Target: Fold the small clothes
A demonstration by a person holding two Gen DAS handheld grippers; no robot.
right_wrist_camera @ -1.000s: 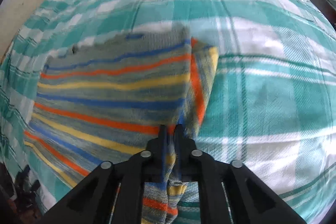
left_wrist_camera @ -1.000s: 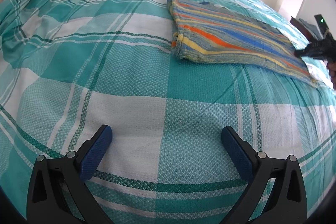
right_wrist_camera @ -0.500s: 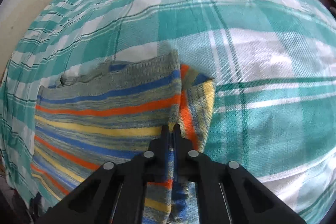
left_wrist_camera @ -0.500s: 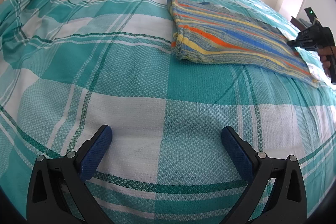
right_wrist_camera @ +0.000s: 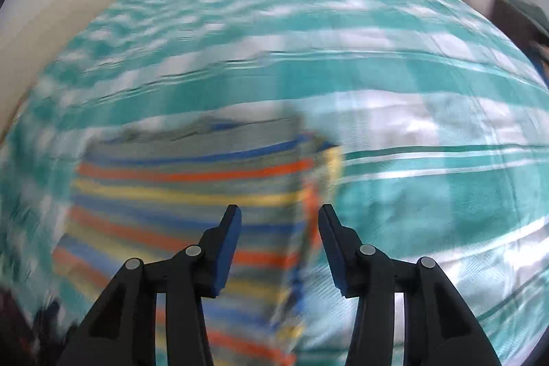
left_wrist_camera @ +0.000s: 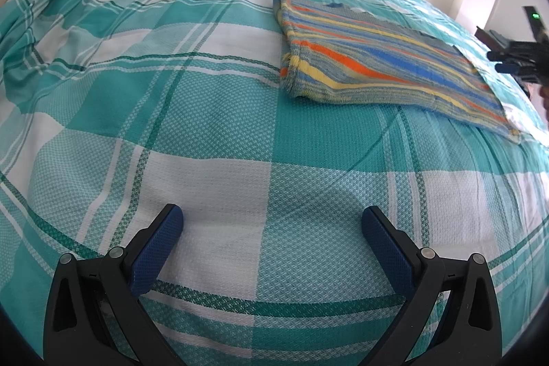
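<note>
Striped sweater (left_wrist_camera: 377,64) soft, light, floppy on bed (left_wrist_camera: 206,132); pinch doubled edge. Right gripper (right_wrist_camera: 279,222) jaws opening, empty; left gripper (left_wrist_camera: 272,222) wide, empty.

Both tongs, left tongs (left_wrist_camera: 271,222) and right tongs (right_wrist_camera: 279,225), comprise black plastic arms with silver pivot screws and inward-facing blue textured pads (left_wrist_camera: 154,251).

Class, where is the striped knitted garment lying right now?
The folded striped knitted garment lies flat on the teal checked bedspread, upper right in the left wrist view, beside the right gripper.

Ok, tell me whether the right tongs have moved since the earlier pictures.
Yes. The right tongs lifted off the striped cloth on the bed, jaws opening, nothing between them.
</note>
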